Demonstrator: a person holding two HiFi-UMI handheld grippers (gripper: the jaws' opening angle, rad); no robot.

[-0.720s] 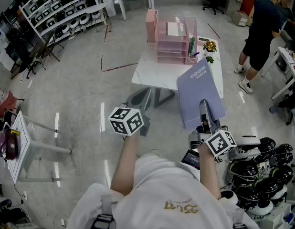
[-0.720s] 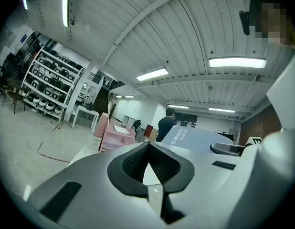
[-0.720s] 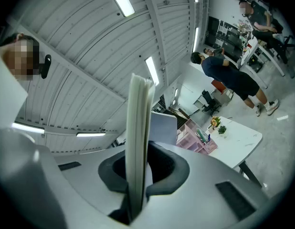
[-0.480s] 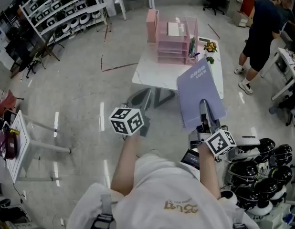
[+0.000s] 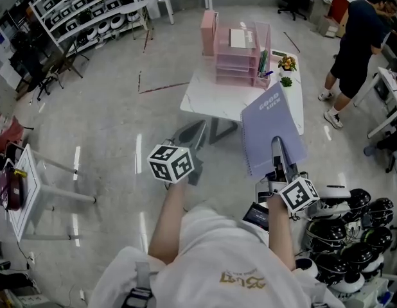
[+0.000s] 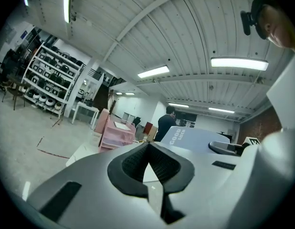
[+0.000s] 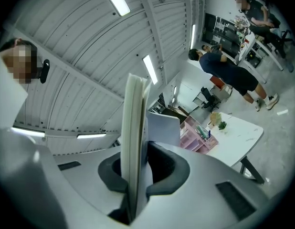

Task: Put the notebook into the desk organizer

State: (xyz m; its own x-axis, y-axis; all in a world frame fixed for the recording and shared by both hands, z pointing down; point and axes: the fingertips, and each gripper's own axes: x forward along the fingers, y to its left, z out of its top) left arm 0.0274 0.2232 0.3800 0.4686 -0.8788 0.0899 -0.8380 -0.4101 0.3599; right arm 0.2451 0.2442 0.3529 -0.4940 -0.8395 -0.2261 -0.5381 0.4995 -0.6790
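A purple notebook point(image 5: 270, 133) lettered "GOOD LUCK" stands upright in the air, and my right gripper point(image 5: 278, 151) is shut on its lower edge. In the right gripper view the notebook point(image 7: 135, 128) runs edge-on between the two pads. The pink desk organizer point(image 5: 236, 53), a stack of trays, stands on the far side of a white table point(image 5: 205, 98), well beyond the notebook. My left gripper point(image 6: 148, 171) is shut with nothing in it. Its marker cube point(image 5: 171, 162) hovers over the floor, left of the notebook.
Small potted plants point(image 5: 286, 63) and pens sit beside the organizer. A person point(image 5: 354, 40) stands right of the table. Several helmets point(image 5: 352, 230) are piled at the lower right. Shelving point(image 5: 83, 15) lines the far left, and a small white table point(image 5: 31, 194) stands at the left.
The whole head view has slid slightly, with the table a bit lower in it. Both grippers and the notebook keep their pose.
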